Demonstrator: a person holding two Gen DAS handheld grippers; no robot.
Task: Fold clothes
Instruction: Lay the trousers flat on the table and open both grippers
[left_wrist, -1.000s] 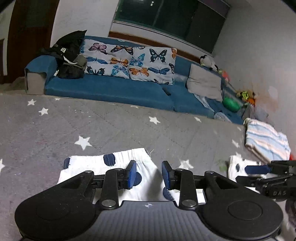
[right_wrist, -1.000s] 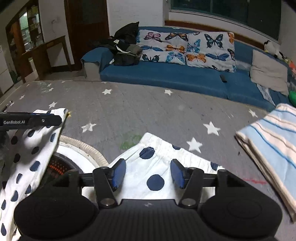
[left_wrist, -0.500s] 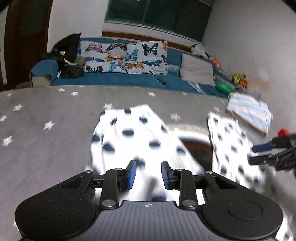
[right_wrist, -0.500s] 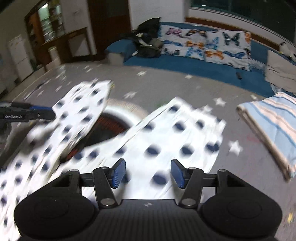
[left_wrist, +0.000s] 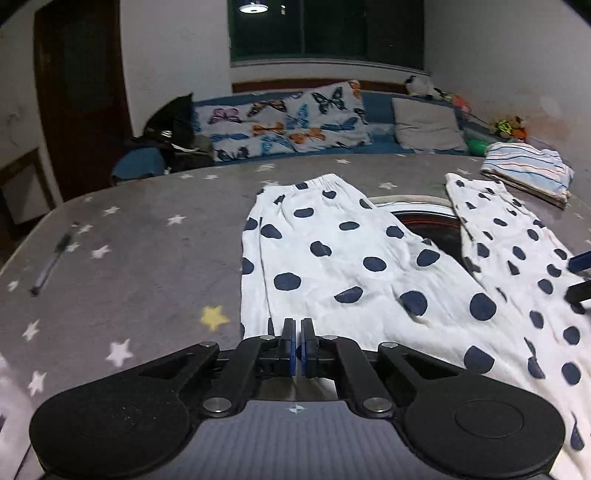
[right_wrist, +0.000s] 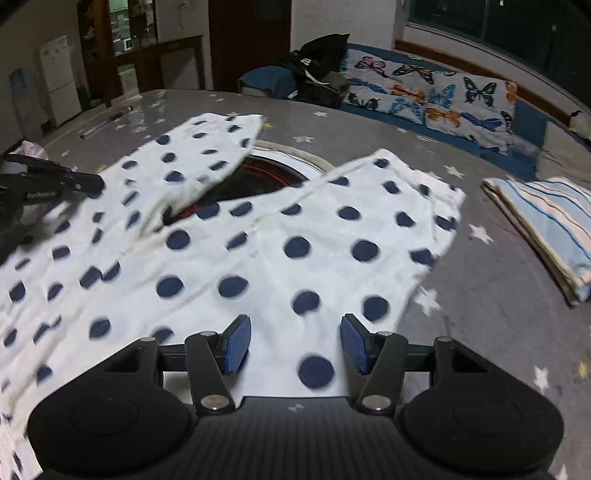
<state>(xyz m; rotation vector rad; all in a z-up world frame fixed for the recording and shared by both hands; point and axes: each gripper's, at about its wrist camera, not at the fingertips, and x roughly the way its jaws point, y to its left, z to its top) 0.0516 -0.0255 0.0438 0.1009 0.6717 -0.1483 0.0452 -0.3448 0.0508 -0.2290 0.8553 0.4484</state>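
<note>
White w/ navy dots: the trousers (left_wrist: 343, 258) lie spread on my grey star-print table cover (left_wrist: 140, 251), legs splayed either side of a round dark opening (left_wrist: 428, 225) at 12 o'clock. My left gripper (left_wrist: 297, 347) has its blue pads pressed nearly together at the cloth's near edge; can't tell if fabric is pinched. My right gripper (right_wrist: 295, 345) is spread wide, hovering over the near part of one leg. Folded striped cloth (right_wrist: 550, 225) sits at 3 o'clock, apart from the trousers.
</note>
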